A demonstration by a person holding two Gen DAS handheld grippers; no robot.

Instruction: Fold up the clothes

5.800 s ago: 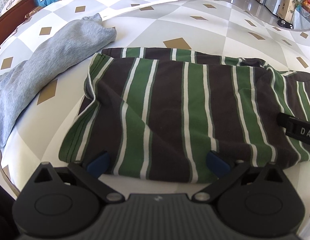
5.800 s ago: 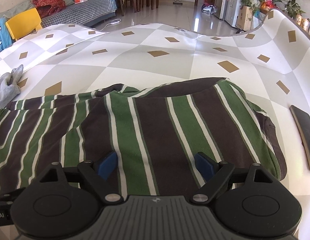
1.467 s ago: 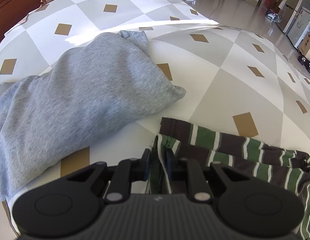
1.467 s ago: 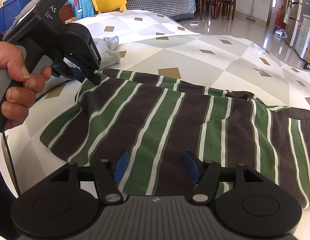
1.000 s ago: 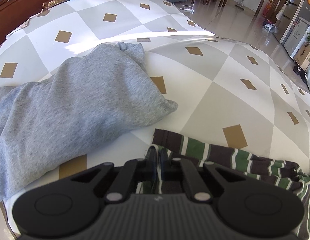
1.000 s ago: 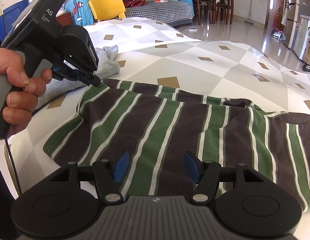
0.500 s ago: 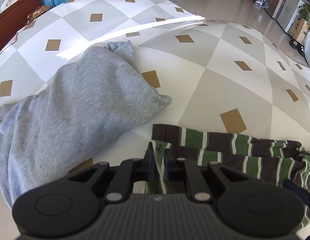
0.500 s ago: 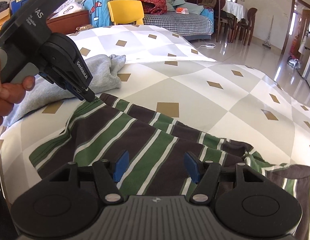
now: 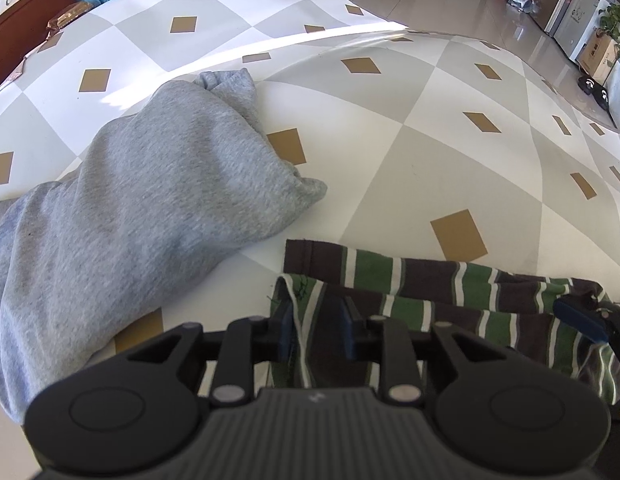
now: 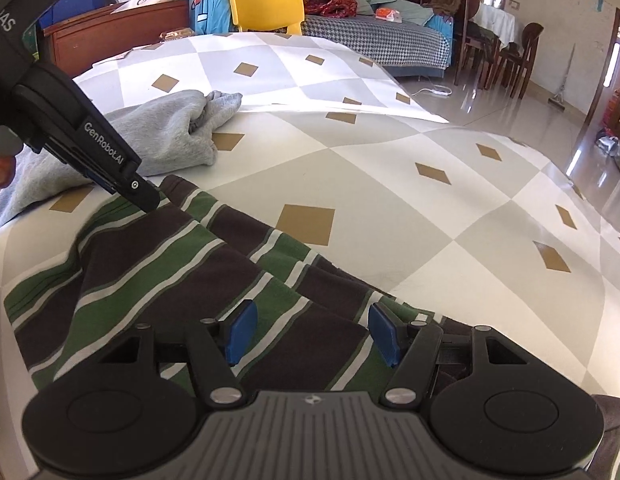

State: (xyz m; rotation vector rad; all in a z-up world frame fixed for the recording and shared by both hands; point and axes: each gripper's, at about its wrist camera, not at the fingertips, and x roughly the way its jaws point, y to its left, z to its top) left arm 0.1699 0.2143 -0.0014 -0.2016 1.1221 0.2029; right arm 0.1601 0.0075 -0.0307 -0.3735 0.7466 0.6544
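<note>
A green, brown and white striped shirt (image 10: pixel 158 264) lies folded on the checked table; it also shows in the left wrist view (image 9: pixel 449 292). My left gripper (image 9: pixel 315 330) sits at the shirt's far left corner, jaws slightly apart with the shirt's edge between them. In the right wrist view the left gripper (image 10: pixel 146 198) touches that corner. My right gripper (image 10: pixel 310 332) is open over the shirt's far edge, nothing between its blue pads; one of its fingertips (image 9: pixel 577 320) shows at the right of the left wrist view.
A grey sweatshirt (image 9: pixel 142 208) lies crumpled to the left of the shirt, close to its corner; it also shows in the right wrist view (image 10: pixel 170 136). The checked tablecloth (image 10: pixel 429 200) stretches beyond. A yellow chair (image 10: pixel 266 6) and sofa stand past the table's far side.
My left gripper's jaws have parted a little on the shirt corner. My right gripper has moved forward to the shirt's far edge, still open.
</note>
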